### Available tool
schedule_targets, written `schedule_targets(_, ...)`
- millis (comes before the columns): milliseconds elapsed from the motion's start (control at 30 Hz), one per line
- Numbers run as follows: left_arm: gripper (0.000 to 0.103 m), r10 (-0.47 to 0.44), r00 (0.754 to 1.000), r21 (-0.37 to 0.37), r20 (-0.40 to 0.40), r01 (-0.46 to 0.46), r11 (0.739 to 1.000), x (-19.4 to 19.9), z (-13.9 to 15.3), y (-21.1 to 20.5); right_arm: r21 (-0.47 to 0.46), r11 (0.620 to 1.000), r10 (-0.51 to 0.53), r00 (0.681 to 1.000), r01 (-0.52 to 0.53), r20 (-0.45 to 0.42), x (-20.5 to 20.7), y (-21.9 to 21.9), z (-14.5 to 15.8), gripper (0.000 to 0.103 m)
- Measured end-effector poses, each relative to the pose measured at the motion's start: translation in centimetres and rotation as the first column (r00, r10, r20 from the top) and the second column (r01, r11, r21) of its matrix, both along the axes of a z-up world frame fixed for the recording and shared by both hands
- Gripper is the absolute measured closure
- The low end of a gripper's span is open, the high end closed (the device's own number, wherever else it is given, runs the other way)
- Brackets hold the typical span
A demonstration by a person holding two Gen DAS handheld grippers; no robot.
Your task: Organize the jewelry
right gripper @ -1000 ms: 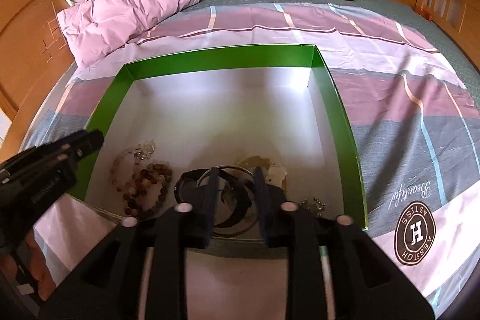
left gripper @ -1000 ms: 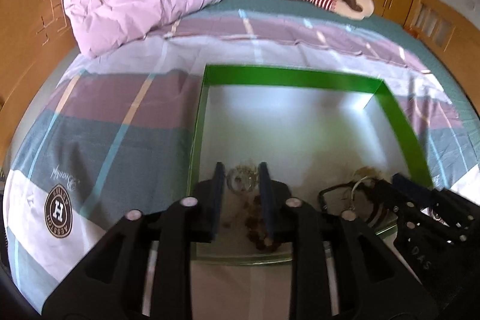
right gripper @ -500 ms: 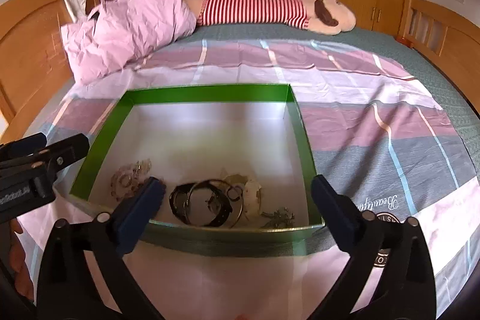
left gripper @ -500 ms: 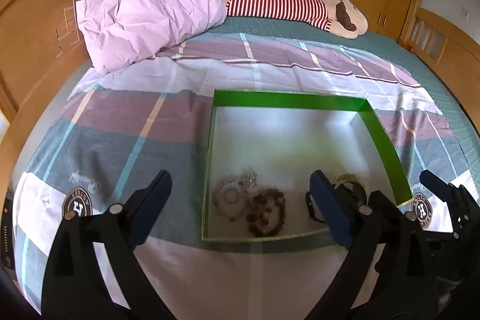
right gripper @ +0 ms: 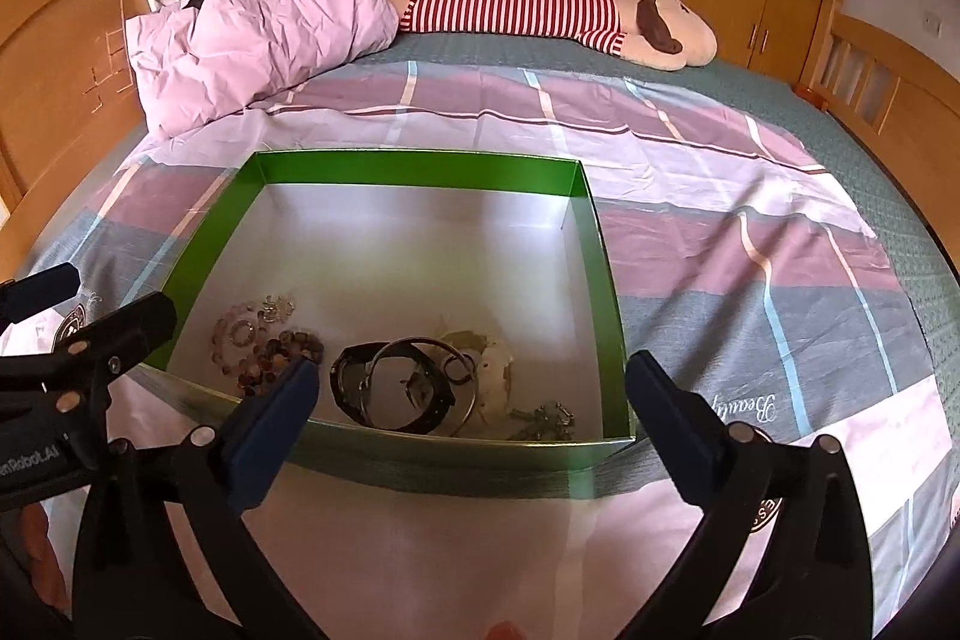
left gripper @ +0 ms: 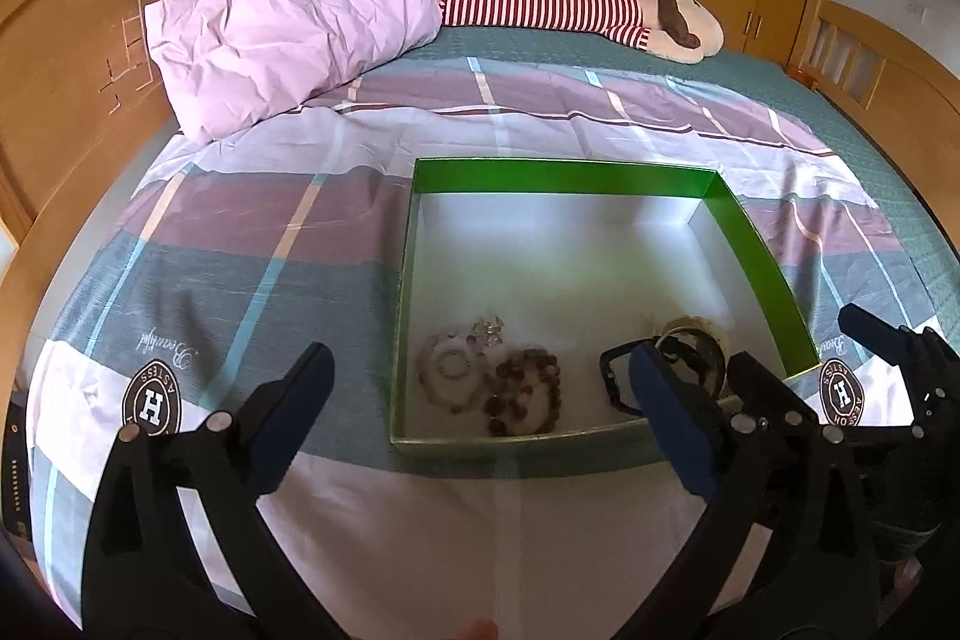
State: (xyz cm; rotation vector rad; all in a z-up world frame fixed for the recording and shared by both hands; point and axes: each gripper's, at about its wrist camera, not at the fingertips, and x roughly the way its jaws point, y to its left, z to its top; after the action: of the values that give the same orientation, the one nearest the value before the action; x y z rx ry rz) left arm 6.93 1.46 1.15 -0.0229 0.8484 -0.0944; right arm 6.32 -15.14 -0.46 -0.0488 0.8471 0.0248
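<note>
A green box [left gripper: 564, 177] with a white inside is laid flat on the bed [left gripper: 240, 244], in the middle of the left wrist view, so that its open top is turned to both claws. All the jewelry is gathered along the near wall of the box, at the lower part of the frame, while the far half of the floor is left bare; probably this free space is kept for sorting.

Toward the lower left of the box, a pale bead bracelet [left gripper: 451, 377] and a brown bead bracelet [left gripper: 528, 391] are seen touching each other, with a small clear crystal piece [left gripper: 489, 329] just beside them. In the right wrist view, a black strap [right gripper: 390, 391] and a thin metal bangle [right gripper: 423, 382] are overlapped at the lower middle, a pale flat piece [right gripper: 495, 361] lies just beside them, and a small chain [right gripper: 543, 418] rests near the lower right corner.

The left claw [left gripper: 474, 394] is held wide open with nothing in it, in front of the near wall. The right claw [right gripper: 471, 403] is spread just as wide and is also empty. It is judged that both are kept apart from the box so that the next piece can be chosen.
</note>
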Motion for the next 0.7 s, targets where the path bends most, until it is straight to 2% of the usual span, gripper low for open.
schedule_targets(433, 0.003, -0.003, 1.0, 0.014, -0.024, 0.003, 1.0, 0.22, -0.13, 0.0, 0.001, 1.0, 0.007, 1.0, -0.007, -0.008, 0.07, 0.24, -0.4, 0.001)
schedule_targets(700, 0.002, 0.011, 0.999, 0.064, -0.042, -0.008, 0.998, 0.53, -0.35, -0.2, -0.016, 1.0, 0.015, 1.0, -0.015, -0.009, -0.03, 0.67, -0.82, 0.001)
